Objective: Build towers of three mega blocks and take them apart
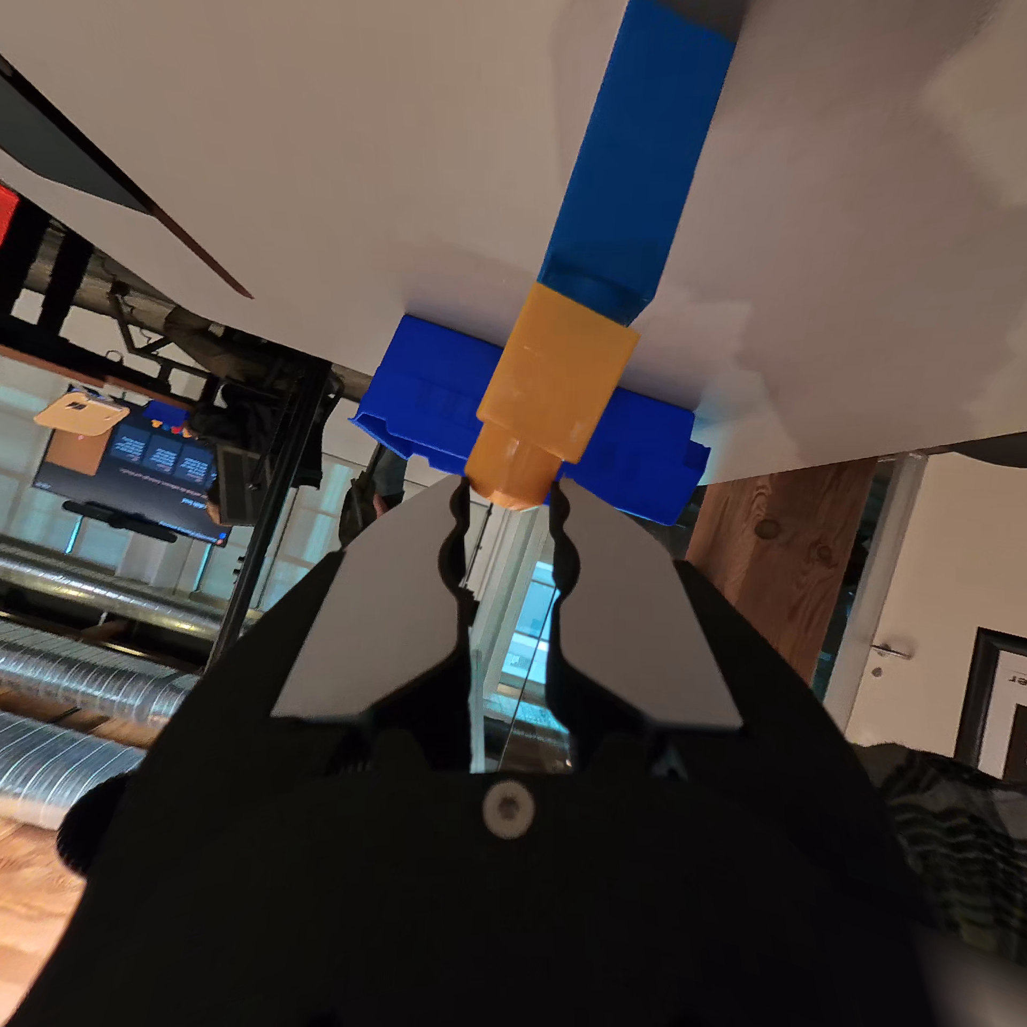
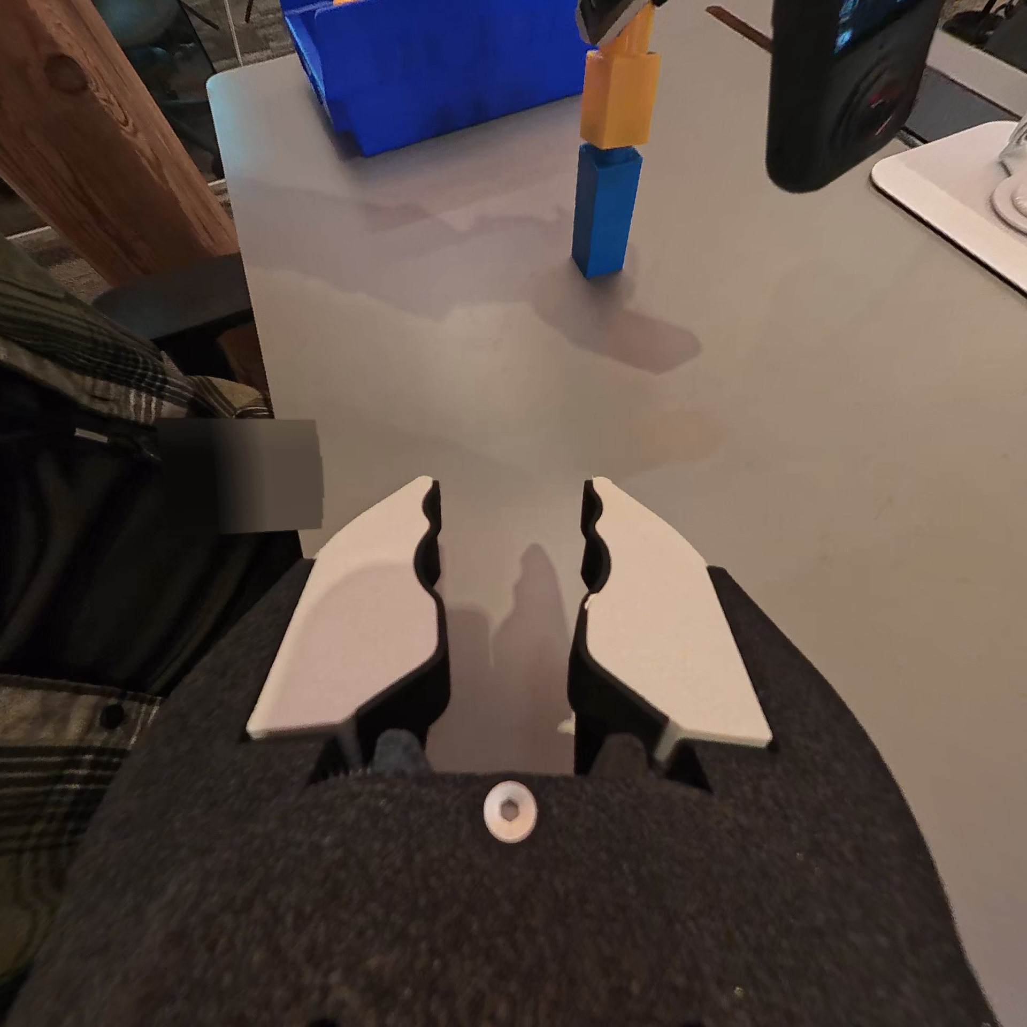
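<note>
Right wrist view shows the grey table (image 2: 778, 500) filling most of the frame, with a wooden post (image 2: 105, 144) beyond its far left corner. On the far edge sits a blue bin (image 2: 444, 78). Just right of it stands the tower: a tall blue block (image 2: 606, 211) upright on the table with an orange block (image 2: 619, 100) stacked on top. The left gripper (image 2: 617, 22) reaches down from above and pinches the orange block's top stud. The right gripper (image 2: 511, 489) hovers low over the near part of the table, well apart from the tower, its jaws spread with nothing between them.

The left wrist view is upside down: the left gripper's fingertips (image 1: 455, 489) touch both sides of the orange stud, clamped on it, with the bin behind.
</note>
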A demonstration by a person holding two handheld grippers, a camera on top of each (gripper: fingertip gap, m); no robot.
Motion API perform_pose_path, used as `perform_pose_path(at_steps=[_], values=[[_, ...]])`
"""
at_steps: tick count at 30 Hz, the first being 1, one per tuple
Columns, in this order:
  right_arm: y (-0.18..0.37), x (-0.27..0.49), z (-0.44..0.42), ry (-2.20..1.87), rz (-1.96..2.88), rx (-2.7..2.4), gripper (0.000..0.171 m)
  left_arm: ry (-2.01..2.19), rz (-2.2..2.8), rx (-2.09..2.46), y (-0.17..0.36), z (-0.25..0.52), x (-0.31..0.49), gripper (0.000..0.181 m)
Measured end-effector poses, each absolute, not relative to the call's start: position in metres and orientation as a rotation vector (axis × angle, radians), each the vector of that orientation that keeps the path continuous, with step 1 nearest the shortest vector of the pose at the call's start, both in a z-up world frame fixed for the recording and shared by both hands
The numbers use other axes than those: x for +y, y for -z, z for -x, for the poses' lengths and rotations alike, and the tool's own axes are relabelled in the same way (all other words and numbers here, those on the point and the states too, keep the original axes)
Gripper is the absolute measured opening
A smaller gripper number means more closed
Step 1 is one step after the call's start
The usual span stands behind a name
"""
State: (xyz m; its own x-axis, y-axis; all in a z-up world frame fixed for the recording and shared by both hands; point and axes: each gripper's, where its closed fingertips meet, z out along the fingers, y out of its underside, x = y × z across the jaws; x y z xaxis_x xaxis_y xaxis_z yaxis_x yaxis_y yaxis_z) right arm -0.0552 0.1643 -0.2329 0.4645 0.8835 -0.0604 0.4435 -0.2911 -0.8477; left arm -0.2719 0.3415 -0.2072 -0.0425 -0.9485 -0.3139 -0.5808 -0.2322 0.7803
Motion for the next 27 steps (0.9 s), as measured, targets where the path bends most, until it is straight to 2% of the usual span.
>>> perform_pose_path(at_steps=[12, 27], values=[[0.236, 0.167, 0.055, -0.711, 1.904, -1.094, 0.048, 1.430, -1.704, -1.599, 0.206, 0.267, 0.343, 0.027], [0.230, 0.167, 0.056, -0.700, 1.904, -1.092, 0.058, 1.277, -1.839, -1.710, 0.212, 0.251, 0.343, 0.035]])
